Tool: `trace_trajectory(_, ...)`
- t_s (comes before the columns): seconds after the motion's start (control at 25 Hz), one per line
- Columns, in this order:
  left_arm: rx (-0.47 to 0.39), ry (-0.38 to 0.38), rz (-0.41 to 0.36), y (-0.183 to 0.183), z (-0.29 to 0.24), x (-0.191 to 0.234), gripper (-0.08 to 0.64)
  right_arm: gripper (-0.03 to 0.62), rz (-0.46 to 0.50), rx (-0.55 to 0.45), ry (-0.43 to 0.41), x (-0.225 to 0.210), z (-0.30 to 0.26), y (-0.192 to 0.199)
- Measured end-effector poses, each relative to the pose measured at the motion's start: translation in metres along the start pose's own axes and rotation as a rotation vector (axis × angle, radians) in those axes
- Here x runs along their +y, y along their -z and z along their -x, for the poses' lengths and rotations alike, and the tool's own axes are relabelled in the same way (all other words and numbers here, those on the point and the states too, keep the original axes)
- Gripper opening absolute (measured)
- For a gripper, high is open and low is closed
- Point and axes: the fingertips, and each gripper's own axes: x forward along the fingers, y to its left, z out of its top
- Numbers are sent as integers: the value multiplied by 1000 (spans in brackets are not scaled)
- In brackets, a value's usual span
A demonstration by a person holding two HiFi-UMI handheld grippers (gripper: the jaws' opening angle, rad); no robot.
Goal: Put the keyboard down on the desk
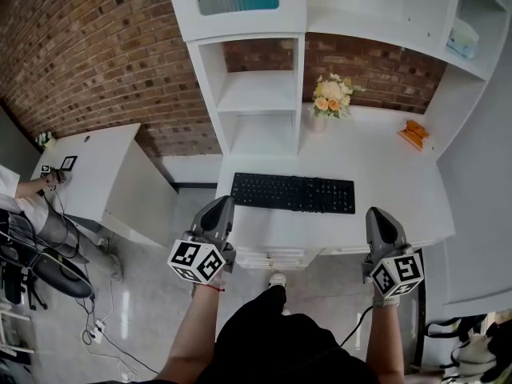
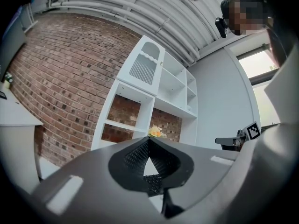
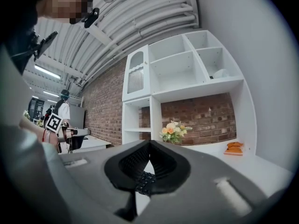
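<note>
A black keyboard [image 1: 293,193] lies flat on the white desk [image 1: 384,166], near its front edge. Both grippers hang in front of the desk, back from the keyboard and touching nothing. My left gripper [image 1: 219,206] is shut and empty, its tip just off the keyboard's left end. My right gripper [image 1: 379,218] is shut and empty too, past the keyboard's right end. In the left gripper view a bit of the keyboard [image 2: 153,183] shows through the gap behind the closed tips. The right gripper view also shows a few of its keys [image 3: 145,180].
A small vase of flowers [image 1: 331,97] stands at the back of the desk, an orange object [image 1: 413,134] at its right. White shelving [image 1: 256,86] rises behind. A second white desk [image 1: 100,170] stands left, with another person's hand [image 1: 48,178] and a chair [image 1: 36,254].
</note>
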Motion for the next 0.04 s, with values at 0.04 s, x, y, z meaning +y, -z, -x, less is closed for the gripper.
trace_trajectory(0.04,-1,1,1,0,1,-1,-3,-2,5,3,-1,2,1,-1)
